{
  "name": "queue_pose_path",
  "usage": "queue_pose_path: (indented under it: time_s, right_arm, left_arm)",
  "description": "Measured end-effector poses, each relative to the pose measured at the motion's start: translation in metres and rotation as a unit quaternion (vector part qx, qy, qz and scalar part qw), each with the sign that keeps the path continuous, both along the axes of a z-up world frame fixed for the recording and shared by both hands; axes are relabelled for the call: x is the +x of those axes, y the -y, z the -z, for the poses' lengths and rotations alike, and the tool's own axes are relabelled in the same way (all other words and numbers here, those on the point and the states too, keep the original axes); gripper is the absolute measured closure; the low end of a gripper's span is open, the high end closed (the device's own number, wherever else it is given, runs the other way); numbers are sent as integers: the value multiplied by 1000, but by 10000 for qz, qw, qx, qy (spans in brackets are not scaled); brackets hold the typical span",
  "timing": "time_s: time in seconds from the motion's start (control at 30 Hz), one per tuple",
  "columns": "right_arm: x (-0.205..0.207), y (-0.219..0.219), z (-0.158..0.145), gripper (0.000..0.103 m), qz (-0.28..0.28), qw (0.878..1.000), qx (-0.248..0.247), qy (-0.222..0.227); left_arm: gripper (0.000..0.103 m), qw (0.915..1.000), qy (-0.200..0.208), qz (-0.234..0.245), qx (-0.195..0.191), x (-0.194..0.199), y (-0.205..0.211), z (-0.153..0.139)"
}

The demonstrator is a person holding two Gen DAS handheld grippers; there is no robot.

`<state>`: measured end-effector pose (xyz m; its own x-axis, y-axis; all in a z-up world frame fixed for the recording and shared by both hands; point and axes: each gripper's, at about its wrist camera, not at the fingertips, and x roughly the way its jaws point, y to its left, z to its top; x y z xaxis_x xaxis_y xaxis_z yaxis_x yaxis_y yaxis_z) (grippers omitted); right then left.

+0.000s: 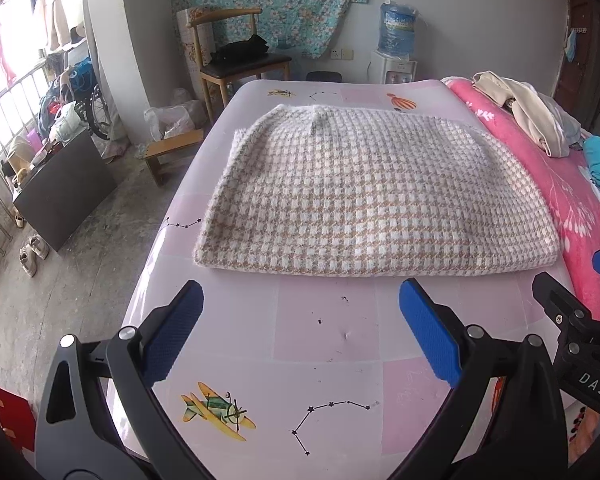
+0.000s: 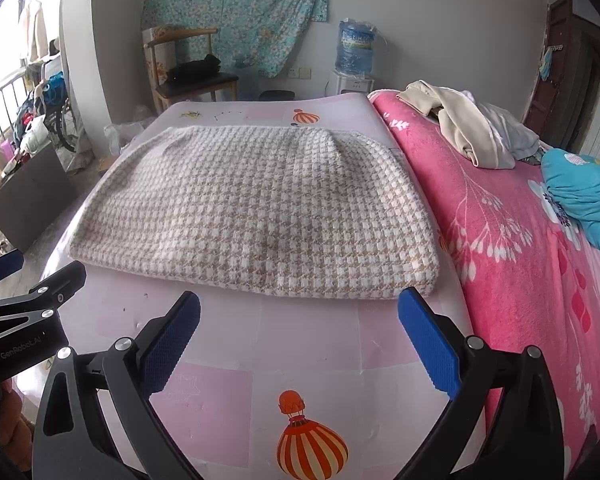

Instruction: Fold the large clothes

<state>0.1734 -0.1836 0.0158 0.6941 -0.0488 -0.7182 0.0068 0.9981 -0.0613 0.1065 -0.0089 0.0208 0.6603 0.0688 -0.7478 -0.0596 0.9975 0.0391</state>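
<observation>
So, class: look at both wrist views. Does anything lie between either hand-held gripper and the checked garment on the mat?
Nothing visible does. Only bare pink mat separates the open left hand-held gripper and the open right hand-held gripper from the near edge of the folded checked garment.

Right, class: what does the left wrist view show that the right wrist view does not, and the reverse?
Left wrist view only: an airplane print and a star-line print on the mat near the open left gripper.

Right wrist view only: a balloon print near the open right gripper, with nothing between its fingers.

Both: the folded checked garment on the pink mat, the pink blanket, chair and water bottle.
</observation>
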Motion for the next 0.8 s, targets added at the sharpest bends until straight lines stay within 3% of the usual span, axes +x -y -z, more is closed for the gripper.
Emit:
queue_pose_path:
  time_s: [0.23,0.8]
  right_arm:
    - [-1,-5,2,6,102,9992,-374,-4]
    - [1,0,1,6,19,9999,-85,-127]
  left_arm:
    - [8,9999,-105,-133,-29,0,-6,4]
    - [8,9998,-160,-79,-2,2,-5,5]
